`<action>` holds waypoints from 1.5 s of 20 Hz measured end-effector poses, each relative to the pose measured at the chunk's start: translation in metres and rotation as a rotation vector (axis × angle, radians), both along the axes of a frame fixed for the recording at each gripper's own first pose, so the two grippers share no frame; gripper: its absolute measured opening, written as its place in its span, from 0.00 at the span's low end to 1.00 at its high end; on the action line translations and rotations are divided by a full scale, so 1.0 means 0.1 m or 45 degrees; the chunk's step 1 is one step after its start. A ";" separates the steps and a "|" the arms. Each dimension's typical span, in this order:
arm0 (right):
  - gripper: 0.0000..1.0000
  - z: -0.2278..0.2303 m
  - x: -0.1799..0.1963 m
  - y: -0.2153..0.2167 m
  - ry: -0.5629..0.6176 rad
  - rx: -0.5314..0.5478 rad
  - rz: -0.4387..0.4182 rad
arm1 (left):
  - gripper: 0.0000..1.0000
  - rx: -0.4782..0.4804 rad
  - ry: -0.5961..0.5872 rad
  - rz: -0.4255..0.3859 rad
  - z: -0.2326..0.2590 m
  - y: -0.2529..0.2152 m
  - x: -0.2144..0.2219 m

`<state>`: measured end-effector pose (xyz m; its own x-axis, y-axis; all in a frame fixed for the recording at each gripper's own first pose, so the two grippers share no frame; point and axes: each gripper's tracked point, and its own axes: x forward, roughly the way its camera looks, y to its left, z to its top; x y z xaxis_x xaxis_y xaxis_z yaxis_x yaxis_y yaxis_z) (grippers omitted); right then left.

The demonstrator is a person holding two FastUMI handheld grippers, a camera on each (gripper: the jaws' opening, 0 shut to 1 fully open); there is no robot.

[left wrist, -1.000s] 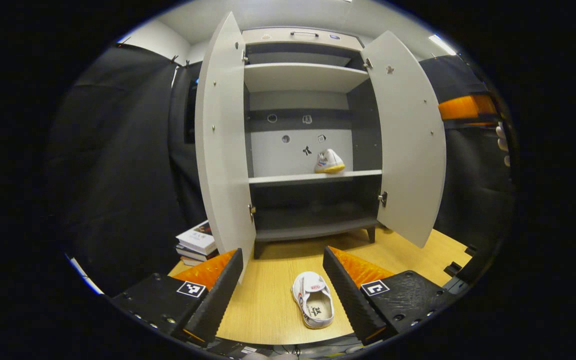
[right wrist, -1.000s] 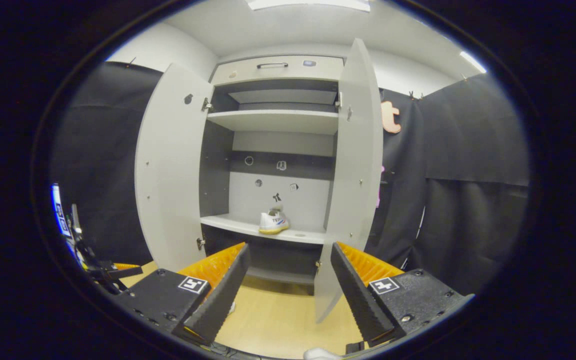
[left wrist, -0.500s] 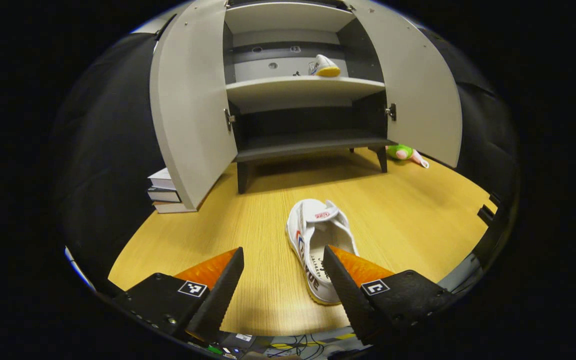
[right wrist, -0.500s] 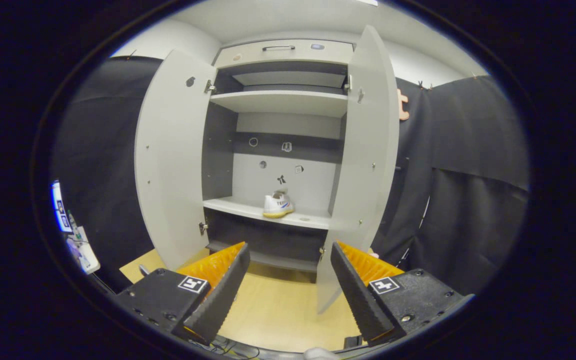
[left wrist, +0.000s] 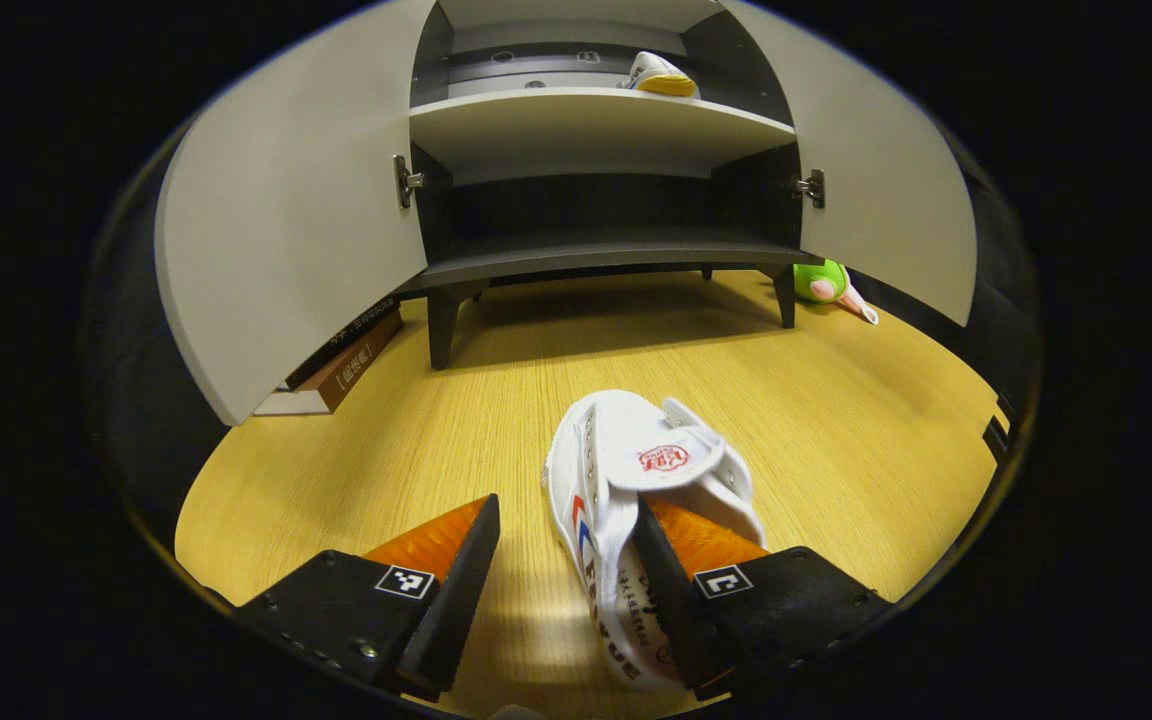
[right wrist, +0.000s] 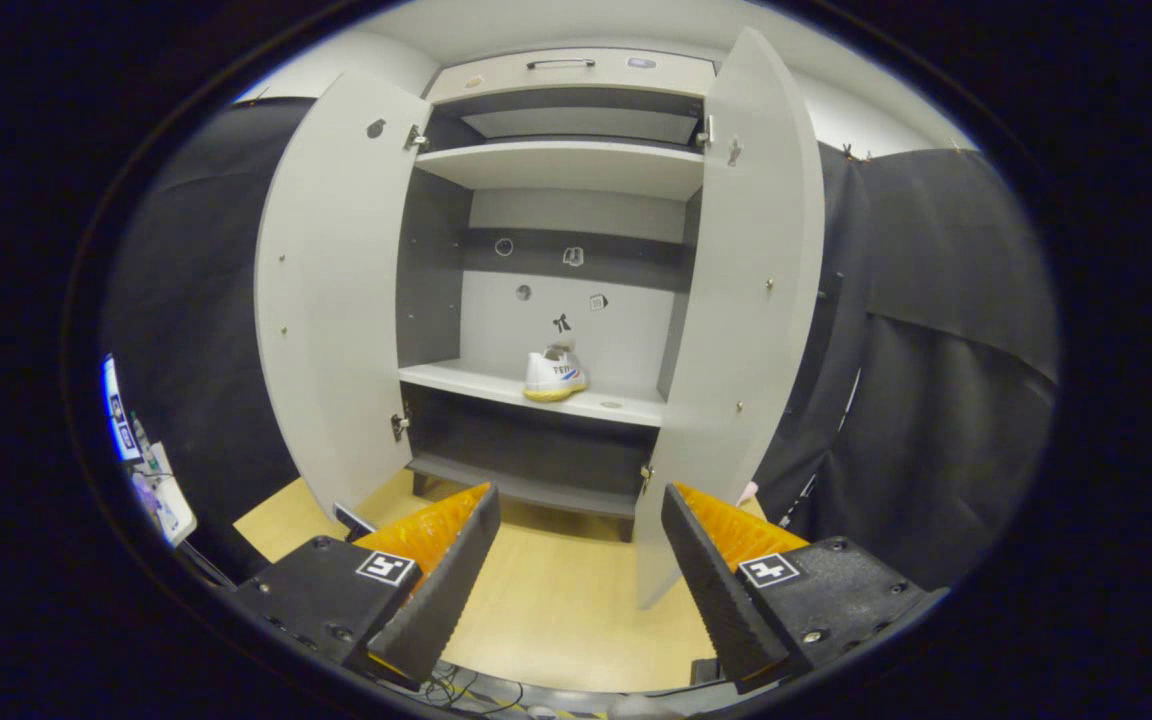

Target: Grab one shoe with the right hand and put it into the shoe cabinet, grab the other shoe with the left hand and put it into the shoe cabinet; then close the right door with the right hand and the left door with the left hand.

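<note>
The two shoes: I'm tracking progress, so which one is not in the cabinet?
The shoe on the floor, at the open left gripper; the shoe on the shelf already stands inside the cabinet.

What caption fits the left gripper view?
Open left gripper straddling one side of the white canvas shoe on the wooden floor before the open grey cabinet.
</note>
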<state>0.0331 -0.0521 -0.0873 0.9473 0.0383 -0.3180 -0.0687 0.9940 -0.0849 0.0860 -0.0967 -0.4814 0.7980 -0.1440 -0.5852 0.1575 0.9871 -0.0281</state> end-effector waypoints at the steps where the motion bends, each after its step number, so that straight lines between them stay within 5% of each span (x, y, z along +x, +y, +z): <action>1: 1.00 -0.01 0.01 0.02 0.008 0.000 0.006 | 0.78 0.002 0.027 -0.024 -0.07 -0.03 0.03; 2: 1.00 -0.02 0.02 0.03 0.014 0.001 0.011 | 0.77 -0.021 0.023 -0.039 -0.07 -0.08 0.04; 3: 1.00 0.00 0.03 0.02 0.013 0.003 0.011 | 0.64 0.000 0.013 -0.030 -0.06 -0.09 0.13; 6: 1.00 0.05 0.05 -0.03 0.002 -0.015 0.012 | 0.02 0.034 0.017 0.035 -0.09 0.02 0.21; 8: 1.00 0.09 0.03 -0.09 -0.019 -0.041 0.005 | 0.15 -0.014 0.047 0.068 -0.09 0.05 0.19; 9: 1.00 0.10 0.04 -0.10 -0.021 -0.035 0.005 | 0.02 -0.030 0.062 0.082 -0.11 0.06 0.17; 11: 1.00 0.10 0.03 -0.14 -0.024 -0.021 0.005 | 0.02 -0.022 0.076 0.107 -0.08 0.09 0.15; 12: 1.00 0.11 0.02 -0.16 -0.029 -0.014 0.003 | 0.12 -0.018 0.071 0.107 -0.04 0.10 0.14; 13: 1.00 0.13 0.01 -0.18 -0.033 -0.011 0.005 | 0.02 -0.016 0.066 0.107 0.02 0.10 0.13; 15: 1.00 0.16 -0.01 -0.22 -0.049 -0.004 0.004 | 0.02 -0.019 0.044 0.112 0.19 0.13 0.11; 16: 1.00 0.18 -0.02 -0.23 -0.059 0.004 0.005 | 0.12 -0.019 0.028 0.119 0.31 0.14 0.10; 30: 1.00 0.46 0.03 -0.33 -0.213 0.171 0.061 | 0.12 -0.070 -0.187 0.224 2.58 0.43 0.32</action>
